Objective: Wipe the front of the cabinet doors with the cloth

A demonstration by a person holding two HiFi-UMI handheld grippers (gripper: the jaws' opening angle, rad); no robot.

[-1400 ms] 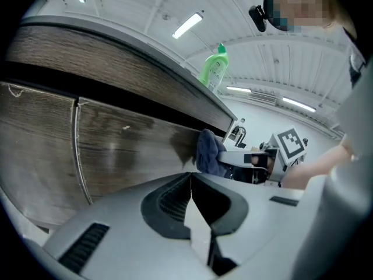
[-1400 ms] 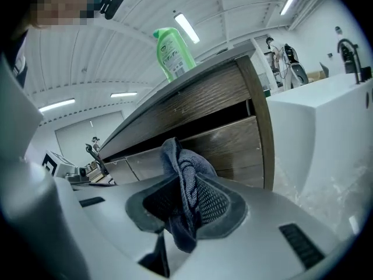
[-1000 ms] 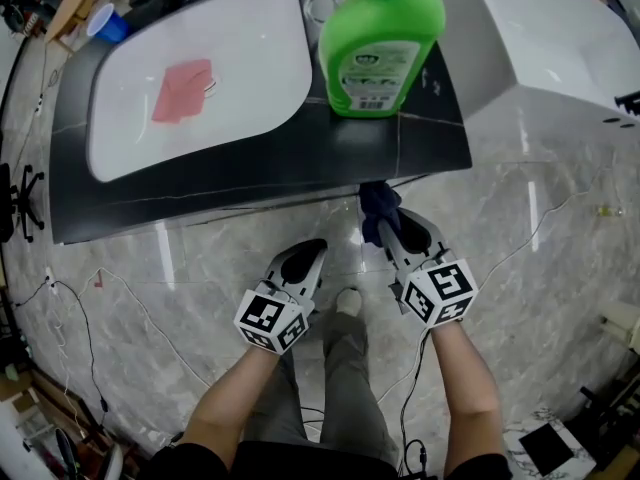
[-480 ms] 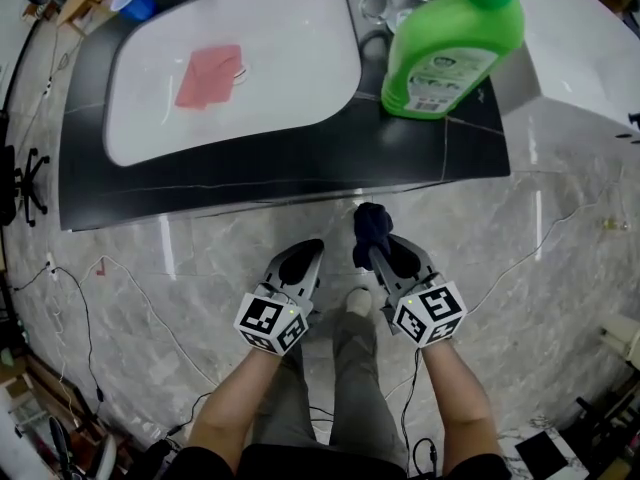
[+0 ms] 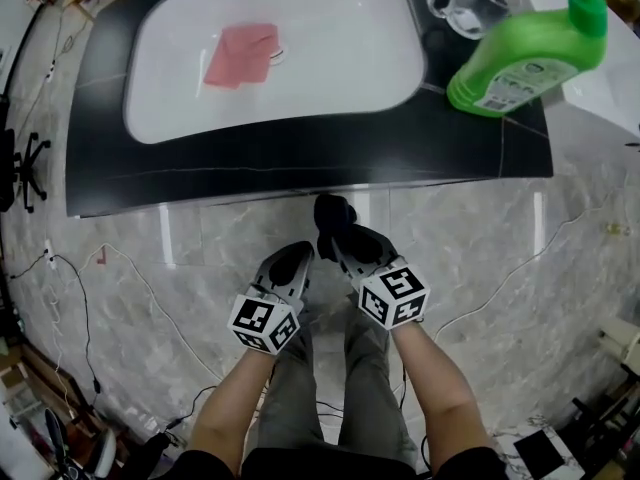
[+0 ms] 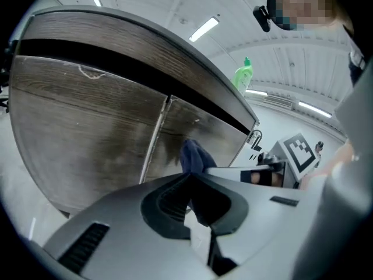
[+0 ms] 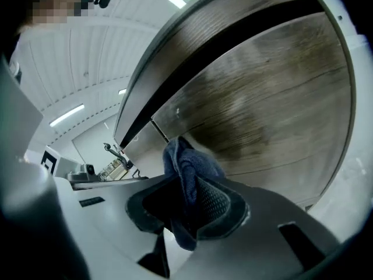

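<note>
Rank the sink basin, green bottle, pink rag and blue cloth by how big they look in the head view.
Largest to smallest:
1. sink basin
2. green bottle
3. pink rag
4. blue cloth, but it is partly tucked inside the right claw and sits below the counter, so its last place is unsure.

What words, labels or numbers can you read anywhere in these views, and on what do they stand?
No text can be quoted.
Green bottle: its label carries print, too small and blurred to read.
Left marker cube and right marker cube: black-and-white square patterns only, no words.
Nothing else shows lettering.
</note>
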